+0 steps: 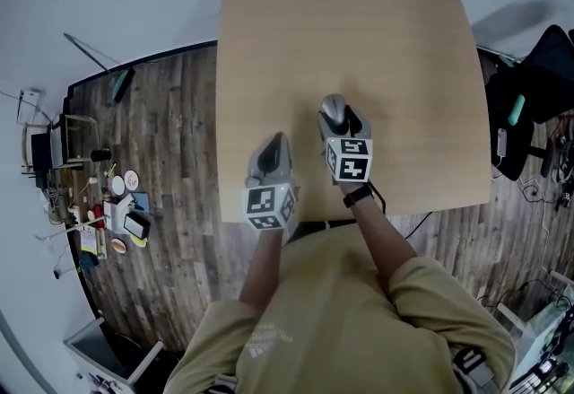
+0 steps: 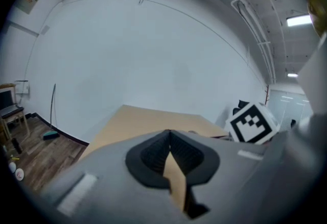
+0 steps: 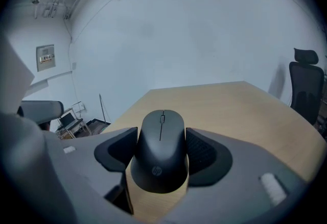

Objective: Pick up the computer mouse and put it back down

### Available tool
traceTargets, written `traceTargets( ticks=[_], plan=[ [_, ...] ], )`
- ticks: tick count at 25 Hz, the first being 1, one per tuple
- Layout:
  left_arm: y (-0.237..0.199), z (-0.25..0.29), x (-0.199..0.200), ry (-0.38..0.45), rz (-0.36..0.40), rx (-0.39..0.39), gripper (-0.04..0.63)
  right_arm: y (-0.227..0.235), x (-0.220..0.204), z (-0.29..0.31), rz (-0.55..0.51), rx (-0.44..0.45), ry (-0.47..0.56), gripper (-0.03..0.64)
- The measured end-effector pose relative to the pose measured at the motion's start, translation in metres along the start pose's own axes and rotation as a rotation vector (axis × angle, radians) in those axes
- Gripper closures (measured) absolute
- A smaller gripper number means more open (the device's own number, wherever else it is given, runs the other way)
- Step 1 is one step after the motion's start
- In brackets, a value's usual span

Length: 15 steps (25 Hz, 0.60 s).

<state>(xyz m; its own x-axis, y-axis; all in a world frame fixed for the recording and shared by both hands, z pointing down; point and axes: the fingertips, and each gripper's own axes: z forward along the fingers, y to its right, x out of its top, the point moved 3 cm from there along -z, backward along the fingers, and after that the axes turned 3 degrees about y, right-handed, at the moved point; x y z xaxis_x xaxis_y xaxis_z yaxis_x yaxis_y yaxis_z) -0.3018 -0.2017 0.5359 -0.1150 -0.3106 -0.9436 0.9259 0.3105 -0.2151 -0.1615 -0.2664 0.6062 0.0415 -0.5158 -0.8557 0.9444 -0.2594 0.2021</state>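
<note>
Computer mouse [image 3: 161,151], position? — Inspector

Between the two black pads [image 3: 203,152] of the right tongs [image 3: 161,139], over the near part of the desk [image 1: 359,33], close to the edge where the person stands. It is dark, with its wheel end pointing away from the camera and towards the far side of the desk. — Recorder

State of those tongs? — Inspector

Clamped on the mouse, one pad against each flank. Bare desk shows under its rear end. No view shows whether it rests on the surface or hangs clear of it. — Recorder

And the other tool? — Inspector

Left tongs [image 2: 169,139]: tips together, nothing between them, only a sliver of desk visible below the meeting point. In the head view they sit just left of the right tongs, at the desk's near edge, slightly closer to the person. The right tool's marker cube [image 2: 253,122] shows at the right of the left gripper view. — Recorder

Surroundings? — Inspector

Light wooden desk against a white wall [image 3: 204,39], on a dark plank floor [image 1: 170,141]. A black office chair [image 3: 305,90] stands off the desk's right side. The person wears a tan shirt [image 1: 341,293] and a dark band [image 1: 357,196] on the right wrist. — Recorder
</note>
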Motion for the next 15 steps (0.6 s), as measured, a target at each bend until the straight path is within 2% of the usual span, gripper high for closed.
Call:
traceTargets(
  ticks=[9,15],
  plan=[
    [-0.013,0.045,-0.016,-0.079,-0.014,0.032,0.594,0.069,-0.034,0.074,0.077,-0.128,-0.139,0.318],
    [-0.015,0.063,-0.032,-0.129,-0.008,0.018,0.594,0.083,-0.058,0.100,0.098,-0.147,-0.210,0.316]
  ],
)
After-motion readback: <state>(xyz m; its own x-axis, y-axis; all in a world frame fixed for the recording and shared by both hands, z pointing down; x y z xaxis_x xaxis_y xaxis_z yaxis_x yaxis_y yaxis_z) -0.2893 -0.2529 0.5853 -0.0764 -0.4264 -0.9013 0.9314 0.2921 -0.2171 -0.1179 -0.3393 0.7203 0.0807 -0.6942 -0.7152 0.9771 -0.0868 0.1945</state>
